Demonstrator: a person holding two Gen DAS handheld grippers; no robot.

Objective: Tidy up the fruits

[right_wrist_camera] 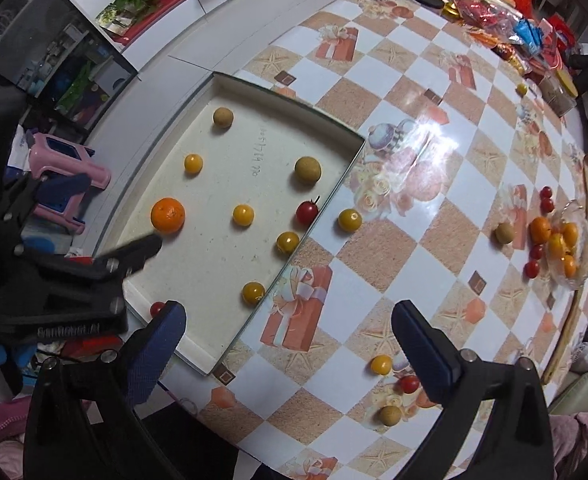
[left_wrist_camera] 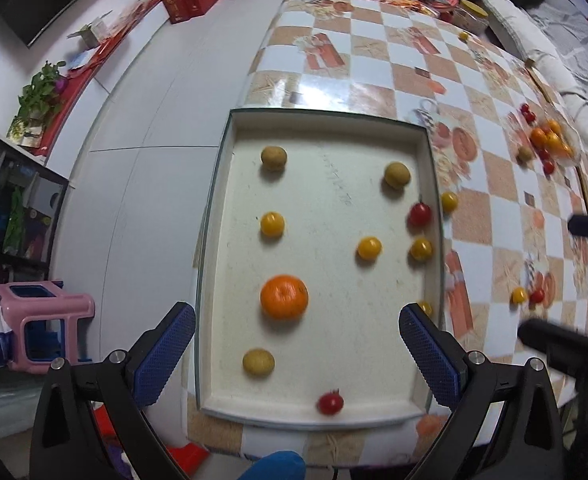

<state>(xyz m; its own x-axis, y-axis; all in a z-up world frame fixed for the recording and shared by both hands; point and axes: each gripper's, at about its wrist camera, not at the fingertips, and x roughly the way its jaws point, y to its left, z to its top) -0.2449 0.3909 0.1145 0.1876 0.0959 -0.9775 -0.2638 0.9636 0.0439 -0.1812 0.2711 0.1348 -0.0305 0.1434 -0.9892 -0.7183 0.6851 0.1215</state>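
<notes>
A shallow cream tray (left_wrist_camera: 326, 128) (right_wrist_camera: 198, 356) lies on the checkered table. It holds an orange (left_wrist_camera: 284, 297) (right_wrist_camera: 168, 215), brown round fruits (left_wrist_camera: 273, 158), yellow tomatoes (left_wrist_camera: 369, 248) (right_wrist_camera: 243, 215) and red tomatoes (left_wrist_camera: 330, 403) (right_wrist_camera: 307, 212). My left gripper (left_wrist_camera: 296, 354) is open and empty above the tray's near end. My right gripper (right_wrist_camera: 288, 346) is open and empty over the table right of the tray. Loose fruits lie near it: a yellow tomato (right_wrist_camera: 381, 364), a red tomato (right_wrist_camera: 409, 384), a brown fruit (right_wrist_camera: 390, 415).
A glass dish (right_wrist_camera: 574, 280) at the far right holds small oranges, with red tomatoes (right_wrist_camera: 547, 199) and a brown fruit (right_wrist_camera: 505, 233) beside it. Another yellow tomato (right_wrist_camera: 349, 220) lies just outside the tray. Snack packets (right_wrist_camera: 494, 4) crowd the far end. A pink stool (left_wrist_camera: 46, 320) stands on the floor.
</notes>
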